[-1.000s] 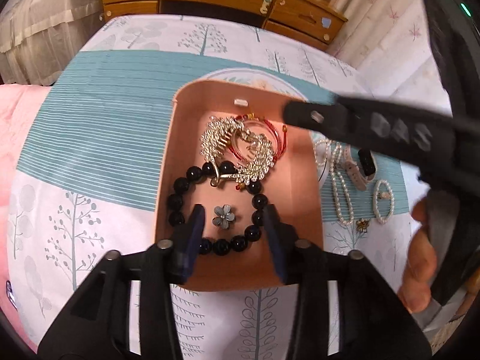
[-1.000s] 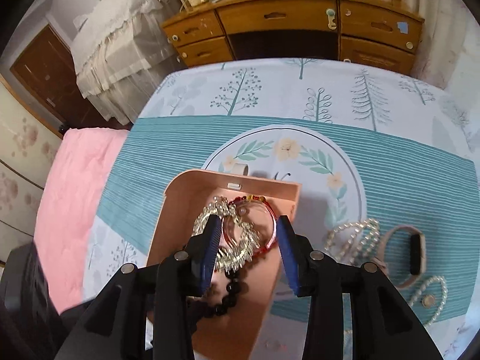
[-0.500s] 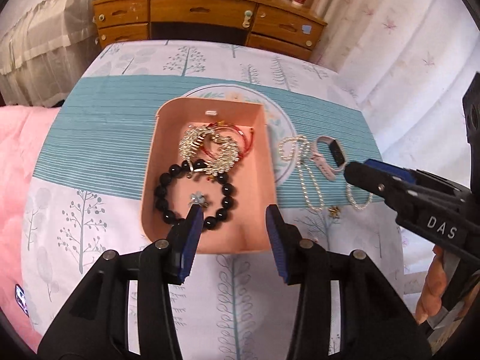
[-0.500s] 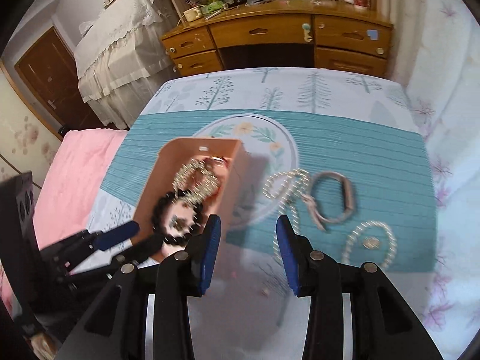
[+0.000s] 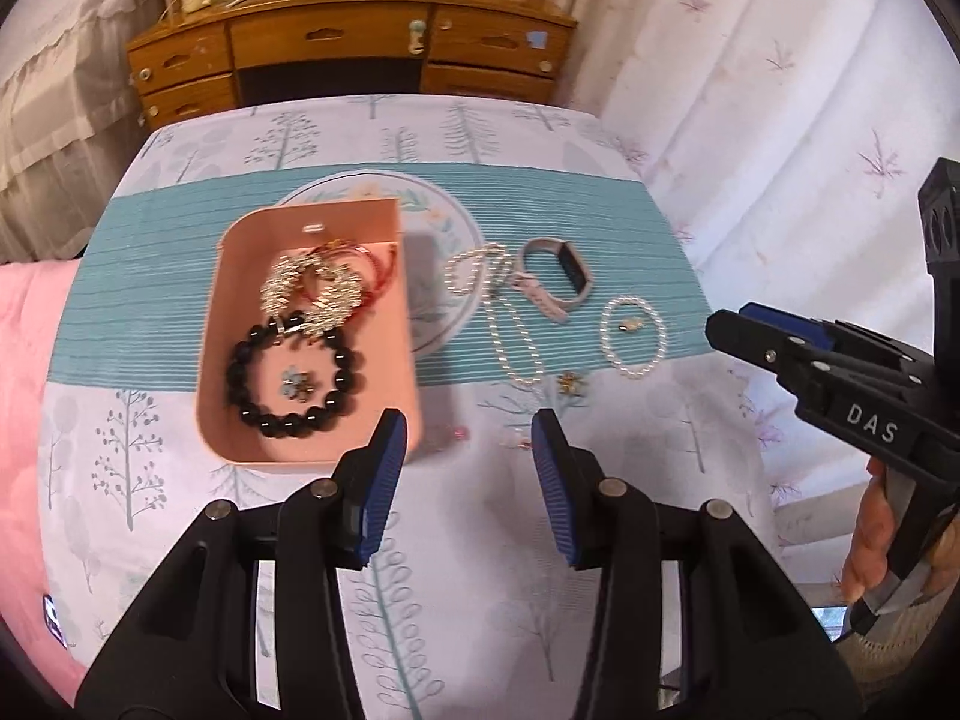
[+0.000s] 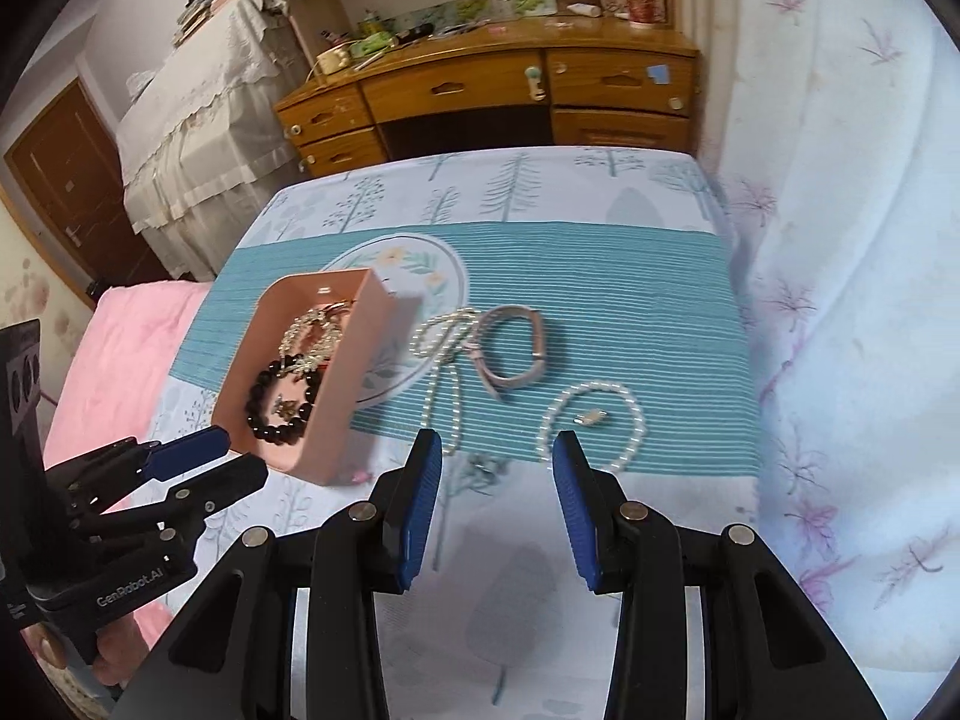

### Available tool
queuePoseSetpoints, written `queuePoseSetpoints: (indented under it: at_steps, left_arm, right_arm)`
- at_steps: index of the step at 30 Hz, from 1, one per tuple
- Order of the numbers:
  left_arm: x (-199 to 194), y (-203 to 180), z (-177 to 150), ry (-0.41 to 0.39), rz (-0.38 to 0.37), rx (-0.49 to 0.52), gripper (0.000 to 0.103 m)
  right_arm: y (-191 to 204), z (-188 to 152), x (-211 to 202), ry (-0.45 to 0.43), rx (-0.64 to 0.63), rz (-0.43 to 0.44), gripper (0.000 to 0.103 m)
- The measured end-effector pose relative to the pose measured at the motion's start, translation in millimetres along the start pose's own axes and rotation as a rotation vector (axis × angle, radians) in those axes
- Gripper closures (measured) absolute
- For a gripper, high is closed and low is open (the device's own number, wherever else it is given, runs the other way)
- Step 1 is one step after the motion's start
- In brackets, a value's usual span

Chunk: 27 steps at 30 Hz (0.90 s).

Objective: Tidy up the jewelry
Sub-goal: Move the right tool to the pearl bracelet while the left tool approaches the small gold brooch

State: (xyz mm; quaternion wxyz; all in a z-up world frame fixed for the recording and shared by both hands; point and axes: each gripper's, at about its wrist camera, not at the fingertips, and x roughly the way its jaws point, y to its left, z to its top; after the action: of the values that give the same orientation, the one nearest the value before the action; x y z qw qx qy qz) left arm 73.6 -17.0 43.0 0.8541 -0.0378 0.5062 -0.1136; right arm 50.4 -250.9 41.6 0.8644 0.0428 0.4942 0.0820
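Note:
A pink tray [image 5: 222,360] [image 6: 336,408] on the table holds a black bead bracelet [image 5: 294,375], a silver crystal bracelet [image 5: 312,291], a red string bracelet and a small flower charm [image 5: 298,385]. To its right lie a long pearl necklace [image 5: 504,312] [image 6: 447,360], a pink smart band [image 5: 555,282] [image 6: 510,354], a small pearl bracelet [image 5: 634,330] [image 6: 591,420] around a small clasp, and a gold brooch [image 5: 570,384]. My left gripper [image 5: 468,444] is open and empty, just right of the tray's near corner. My right gripper [image 6: 495,462] is open and empty, near the pearl items.
The table has a tree-print cloth with a teal striped band [image 6: 630,300]. A wooden desk with drawers [image 5: 360,54] stands behind. A pink bedspread [image 6: 120,348] lies left and white curtains [image 5: 780,120] hang right. Tiny pink items [image 5: 461,433] lie near the tray.
Both grippers have pulled back and up from the tray. The left view swung right from over the tray; the right gripper moved right, from above the tray to near the pearl items.

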Motion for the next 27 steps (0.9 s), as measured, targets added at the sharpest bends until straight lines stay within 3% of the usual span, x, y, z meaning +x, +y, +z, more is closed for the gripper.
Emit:
queuePoseSetpoints:
  at_steps: [10, 18, 22, 27]
  left_arm:
    - [36, -28, 11, 0.075, 0.004, -0.01, 0.063]
    - [86, -51, 21, 0.132, 0.027, 0.016, 0.063]
    - [112, -59, 25, 0.182, 0.017, 0.007, 0.063]
    - [134, -65, 27, 0.225, 0.015, 0.003, 0.063]
  right_arm:
    - [-47, -3, 0, 0.008, 0.07, -0.031, 0.064]
    - [-86, -4, 58, 0.124, 0.164, -0.04, 0.067]
    - [-93, 3, 88, 0.161, 0.171, -0.08, 0.077]
    - [-89, 12, 122, 0.218, 0.132, -0.141, 0.081]
